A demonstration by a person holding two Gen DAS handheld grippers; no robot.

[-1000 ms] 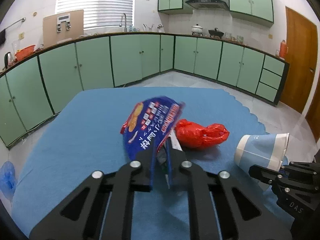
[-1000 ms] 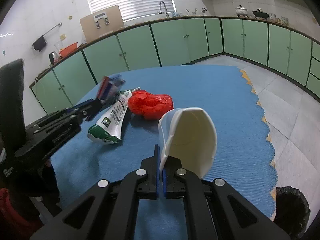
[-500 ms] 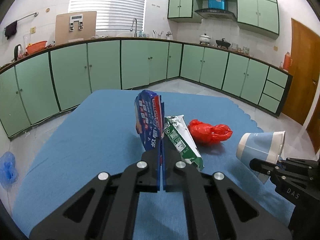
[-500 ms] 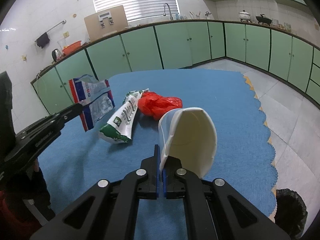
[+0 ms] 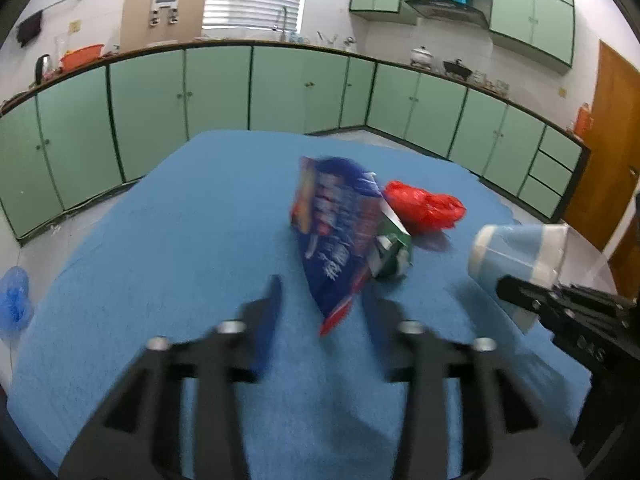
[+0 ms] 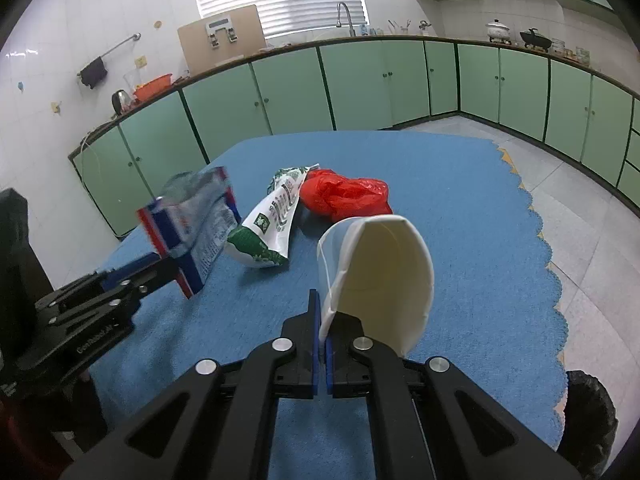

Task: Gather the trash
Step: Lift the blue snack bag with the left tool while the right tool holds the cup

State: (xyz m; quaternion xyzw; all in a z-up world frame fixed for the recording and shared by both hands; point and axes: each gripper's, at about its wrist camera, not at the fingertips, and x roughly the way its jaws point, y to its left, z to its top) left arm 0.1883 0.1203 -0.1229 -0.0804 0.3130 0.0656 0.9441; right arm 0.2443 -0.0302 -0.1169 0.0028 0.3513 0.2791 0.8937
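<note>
My left gripper [image 5: 322,304] is open, its image blurred. The blue snack wrapper [image 5: 340,224] hangs loose between and just ahead of its spread fingers; it also shows in the right wrist view [image 6: 196,232] by the left gripper's tips [image 6: 168,268]. My right gripper [image 6: 323,312] is shut on the rim of a paper cup [image 6: 380,276], held above the table; the cup also shows in the left wrist view [image 5: 520,256]. A green and white wrapper [image 6: 272,220] and a red plastic bag [image 6: 344,196] lie on the blue tablecloth [image 6: 460,220].
A black trash bin [image 6: 588,412] stands on the floor at the table's near right corner. A blue bag [image 5: 16,300] lies on the floor to the left. Green kitchen cabinets [image 5: 220,92] run along the walls.
My left gripper has opened and let go of the blue snack wrapper, which now tilts free between the fingers. The right gripper still holds the cup in the same place.
</note>
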